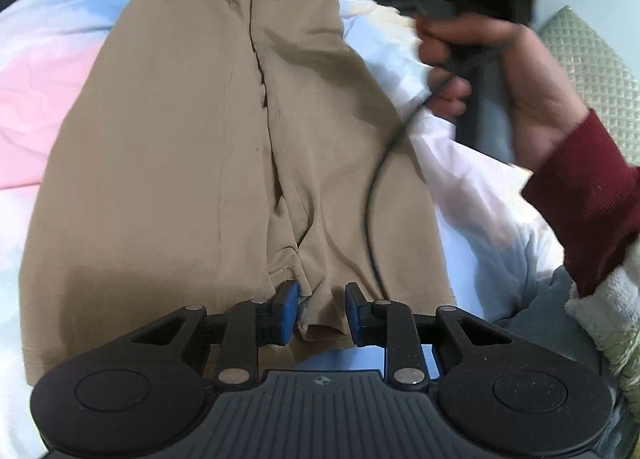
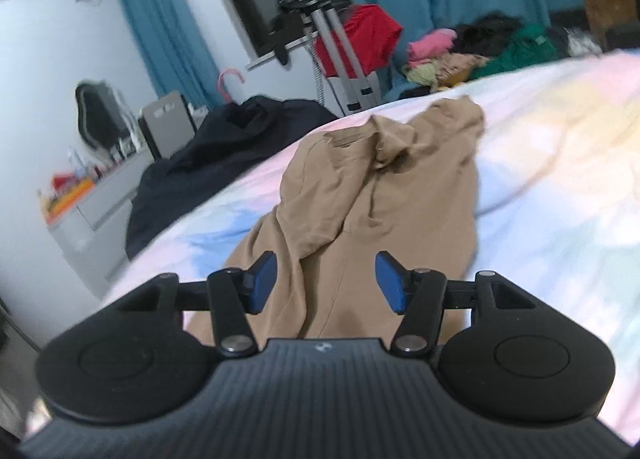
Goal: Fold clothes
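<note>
L gripper [image 1: 321, 309]: 2 blue pads [image 1: 289, 306], jaws part-open w/ a narrow gap, a fold of the hem of the tan garment [image 1: 192, 147] between them; contact not confirmable, so grip cannot be told. R gripper [image 2: 326, 282]: 2 blue pads [image 2: 389, 283], jaws wide apart, nothing held; it hovers over the near end of the same garment.

Task item: 1 tan garment, spread lengthwise on the bed sheet [image 1: 36, 99] (pastel pink/blue/white), 1 centre fold line running along it, far end bunched. 1 white cloth [image 1: 460, 163] lies beside it on the R edge.

L view also shows 1 hand [image 1: 488, 71] w/ a dark red cuff [image 1: 588, 195], gripping the other gripper's handle; 1 black cable [image 1: 376, 187] drapes across the garment.

Surroundings, R view: 1 dark garment [image 2: 224, 147] at the bed edge, 1 clothes pile [image 2: 472, 55] behind, 2 teal curtains [image 2: 160, 19], 1 red item [image 2: 368, 39] on a stand. Details blurred.
</note>
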A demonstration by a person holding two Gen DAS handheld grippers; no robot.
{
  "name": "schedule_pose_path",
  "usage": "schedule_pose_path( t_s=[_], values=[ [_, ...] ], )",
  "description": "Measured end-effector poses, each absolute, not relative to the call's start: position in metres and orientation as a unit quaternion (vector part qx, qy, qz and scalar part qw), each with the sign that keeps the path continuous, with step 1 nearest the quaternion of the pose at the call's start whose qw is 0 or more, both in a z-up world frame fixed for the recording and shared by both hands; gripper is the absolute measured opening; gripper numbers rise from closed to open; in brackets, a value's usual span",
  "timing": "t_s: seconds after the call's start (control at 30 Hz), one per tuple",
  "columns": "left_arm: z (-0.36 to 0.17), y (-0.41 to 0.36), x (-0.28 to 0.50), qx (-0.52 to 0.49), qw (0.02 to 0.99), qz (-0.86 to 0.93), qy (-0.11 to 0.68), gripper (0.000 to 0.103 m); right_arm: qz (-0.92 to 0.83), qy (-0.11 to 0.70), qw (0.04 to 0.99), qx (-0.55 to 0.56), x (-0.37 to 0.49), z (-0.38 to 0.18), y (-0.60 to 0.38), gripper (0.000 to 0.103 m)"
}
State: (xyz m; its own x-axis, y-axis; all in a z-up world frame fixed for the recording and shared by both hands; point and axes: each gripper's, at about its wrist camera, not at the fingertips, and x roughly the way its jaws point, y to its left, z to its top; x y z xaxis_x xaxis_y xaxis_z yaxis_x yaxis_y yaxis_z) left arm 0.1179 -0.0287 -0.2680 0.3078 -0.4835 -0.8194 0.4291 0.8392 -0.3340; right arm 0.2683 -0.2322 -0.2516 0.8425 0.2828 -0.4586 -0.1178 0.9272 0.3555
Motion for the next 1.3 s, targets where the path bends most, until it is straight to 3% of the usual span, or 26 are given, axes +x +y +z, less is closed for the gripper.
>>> schedule_pose_path(
  t_s=[0.07, 0.17, 0.2, 0.27, 0.37, 0.77, 1.0, 1.07, 1.1, 1.13, 1.17, 1.2, 1.23, 1.27, 1.3],
  values=[
    [-0.270, -0.023, 0.117, -0.036, 0.811, -0.272, 0.516, 0.011, 0.102, 0.276, 0.946, 0.138, 0.286, -0.263, -0.220, 0.058],
    [-0.270, -0.016, 0.115, -0.053, 0.815, -0.267, 0.511, 0.006, 0.096, 0.306, 0.940, 0.117, 0.308, -0.284, -0.205, 0.054],
    [-0.268, -0.014, 0.113, -0.054, 0.817, -0.268, 0.507, 0.005, 0.093, 0.317, 0.938, 0.109, 0.314, -0.292, -0.201, 0.048],
    [-0.261, -0.013, 0.107, -0.054, 0.824, -0.273, 0.494, 0.004, 0.078, 0.333, 0.935, 0.093, 0.323, -0.305, -0.195, 0.024],
    [-0.249, -0.007, 0.098, -0.072, 0.829, -0.283, 0.476, 0.004, 0.071, 0.323, 0.938, 0.102, 0.321, -0.300, -0.197, 0.007],
    [-0.237, 0.012, 0.087, -0.091, 0.850, -0.278, 0.439, 0.004, 0.074, 0.267, 0.952, 0.128, 0.308, -0.265, -0.198, 0.005],
    [-0.237, 0.011, 0.084, -0.059, 0.859, -0.251, 0.442, 0.005, 0.075, 0.287, 0.946, 0.129, 0.313, -0.279, -0.197, 0.007],
    [-0.236, 0.011, 0.089, -0.050, 0.863, -0.235, 0.444, 0.009, 0.079, 0.301, 0.940, 0.141, 0.313, -0.282, -0.199, 0.008],
    [-0.234, 0.010, 0.091, -0.046, 0.866, -0.226, 0.443, 0.016, 0.084, 0.305, 0.937, 0.146, 0.311, -0.280, -0.201, 0.008],
    [-0.231, 0.011, 0.092, -0.042, 0.870, -0.222, 0.439, 0.028, 0.089, 0.306, 0.936, 0.148, 0.307, -0.277, -0.201, 0.010],
    [-0.227, 0.013, 0.092, -0.041, 0.873, -0.222, 0.433, 0.035, 0.090, 0.305, 0.936, 0.148, 0.301, -0.272, -0.202, 0.018],
    [-0.224, 0.013, 0.092, -0.039, 0.877, -0.222, 0.423, 0.052, 0.089, 0.302, 0.937, 0.148, 0.294, -0.266, -0.204, 0.029],
    [-0.220, 0.014, 0.091, -0.037, 0.882, -0.222, 0.413, 0.065, 0.085, 0.295, 0.939, 0.152, 0.283, -0.259, -0.207, 0.060],
    [-0.217, 0.015, 0.091, -0.033, 0.889, -0.215, 0.403, 0.070, 0.082, 0.288, 0.941, 0.157, 0.273, -0.252, -0.210, 0.088],
    [-0.213, 0.016, 0.090, -0.029, 0.895, -0.207, 0.393, 0.077, 0.080, 0.280, 0.944, 0.157, 0.261, -0.244, -0.213, 0.093]
  ],
)
